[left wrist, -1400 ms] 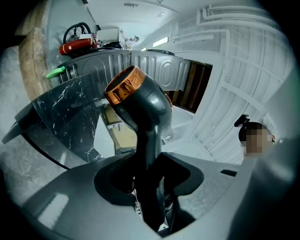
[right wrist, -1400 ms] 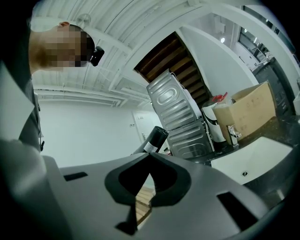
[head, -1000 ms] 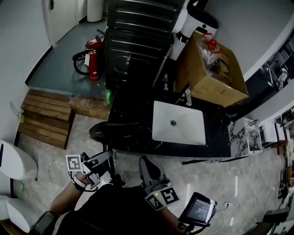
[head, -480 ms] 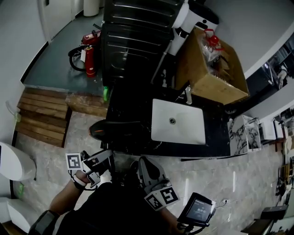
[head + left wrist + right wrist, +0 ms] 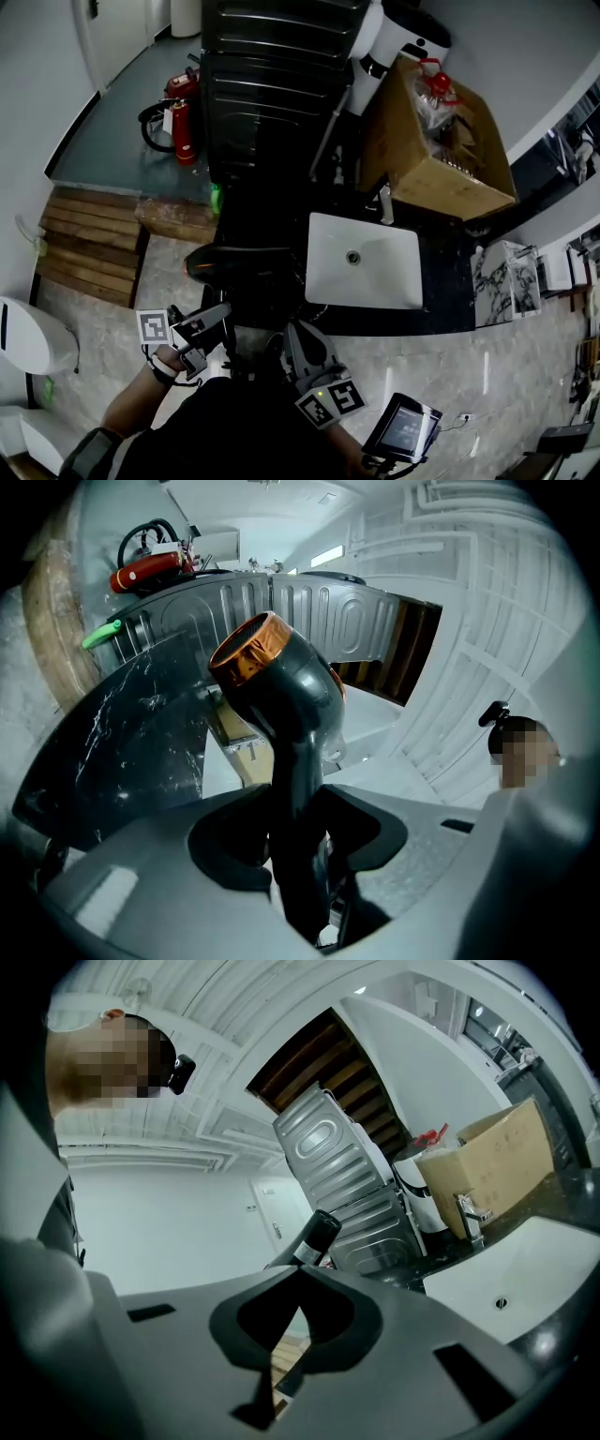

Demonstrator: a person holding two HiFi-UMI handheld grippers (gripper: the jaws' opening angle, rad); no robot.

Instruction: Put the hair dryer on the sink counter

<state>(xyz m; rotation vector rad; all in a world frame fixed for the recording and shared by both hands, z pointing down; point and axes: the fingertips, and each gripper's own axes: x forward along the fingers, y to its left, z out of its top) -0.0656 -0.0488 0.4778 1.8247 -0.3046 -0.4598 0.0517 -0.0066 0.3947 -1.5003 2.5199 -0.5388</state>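
The hair dryer [image 5: 281, 691] is dark grey with a copper nozzle ring, and its handle runs down between the jaws of my left gripper [image 5: 300, 810], which is shut on it. From the head view it [image 5: 239, 265] hangs over the left end of the black marble sink counter [image 5: 450, 286], just above the left gripper [image 5: 211, 323]. My right gripper [image 5: 298, 342] sits beside it. In the right gripper view its jaw tips [image 5: 300, 1274] meet on a thin dark cord, and a dark cylinder with a pale label sticks out beyond them. The white sink basin [image 5: 366, 262] lies to the right.
A cardboard box [image 5: 441, 141] stands behind the faucet [image 5: 384, 202]. A black ribbed metal cabinet [image 5: 272, 56] fills the back. Red fire extinguishers [image 5: 178, 117] and a wooden pallet [image 5: 89, 244] are on the floor at left. A small screen device [image 5: 403, 427] hangs near my right arm.
The counter and sink have drawn closer to both grippers. The hair dryer stays held the same way.
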